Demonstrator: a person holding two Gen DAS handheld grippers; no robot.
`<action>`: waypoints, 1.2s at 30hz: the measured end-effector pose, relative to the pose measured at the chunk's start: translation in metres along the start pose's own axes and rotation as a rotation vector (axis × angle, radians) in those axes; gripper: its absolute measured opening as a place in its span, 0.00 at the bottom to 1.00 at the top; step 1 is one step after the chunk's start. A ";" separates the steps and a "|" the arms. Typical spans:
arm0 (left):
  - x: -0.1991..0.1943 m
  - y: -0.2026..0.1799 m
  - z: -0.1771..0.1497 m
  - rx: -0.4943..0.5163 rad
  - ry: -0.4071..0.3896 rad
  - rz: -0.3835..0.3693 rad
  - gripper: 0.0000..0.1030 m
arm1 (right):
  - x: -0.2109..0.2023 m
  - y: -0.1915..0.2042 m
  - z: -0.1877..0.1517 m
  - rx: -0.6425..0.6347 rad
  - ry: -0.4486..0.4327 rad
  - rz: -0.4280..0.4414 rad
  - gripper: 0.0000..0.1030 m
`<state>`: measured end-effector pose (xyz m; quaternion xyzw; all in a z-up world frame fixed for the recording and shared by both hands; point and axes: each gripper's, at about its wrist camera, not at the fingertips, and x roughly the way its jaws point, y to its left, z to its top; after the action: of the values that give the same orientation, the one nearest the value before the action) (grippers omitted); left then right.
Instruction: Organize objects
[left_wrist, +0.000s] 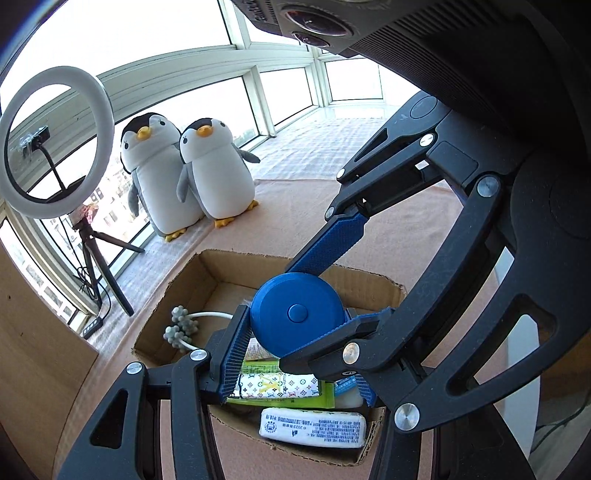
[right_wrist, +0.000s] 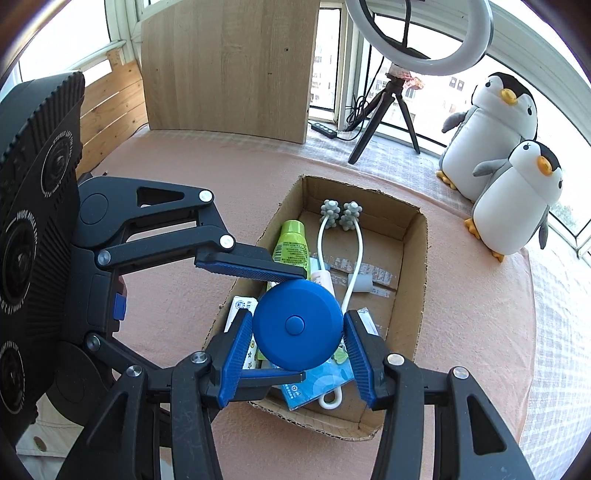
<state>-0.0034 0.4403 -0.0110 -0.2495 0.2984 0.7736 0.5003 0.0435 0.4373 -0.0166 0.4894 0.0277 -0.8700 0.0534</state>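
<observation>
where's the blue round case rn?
The blue round case is clamped between both grippers, right gripper and left gripper, above the cardboard box, centre of both wrist views.

Blue disc (right_wrist: 297, 325), brown cardboard box (right_wrist: 417, 266), green tube (right_wrist: 291, 243), white-grey penguins (right_wrist: 513, 206), pink cloth (right_wrist: 207, 162)

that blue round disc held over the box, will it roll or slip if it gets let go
The blue disc looks hard and smooth, so it may slip between the fingers. Being round, it could roll if it lands on edge. The cardboard box beneath would probably catch it.
</observation>
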 end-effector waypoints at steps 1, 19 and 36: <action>0.003 0.001 0.001 -0.002 0.010 0.000 0.53 | 0.000 -0.002 0.000 0.001 -0.002 -0.001 0.45; -0.056 0.070 -0.042 -0.255 0.061 0.219 0.90 | -0.027 -0.016 -0.001 0.170 -0.179 -0.095 0.60; -0.217 0.148 -0.210 -0.813 0.142 0.513 0.95 | 0.036 0.094 0.045 0.389 -0.156 -0.058 0.72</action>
<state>-0.0402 0.1079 0.0228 -0.3954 0.0573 0.9069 0.1338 -0.0022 0.3372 -0.0231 0.4205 -0.1308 -0.8954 -0.0652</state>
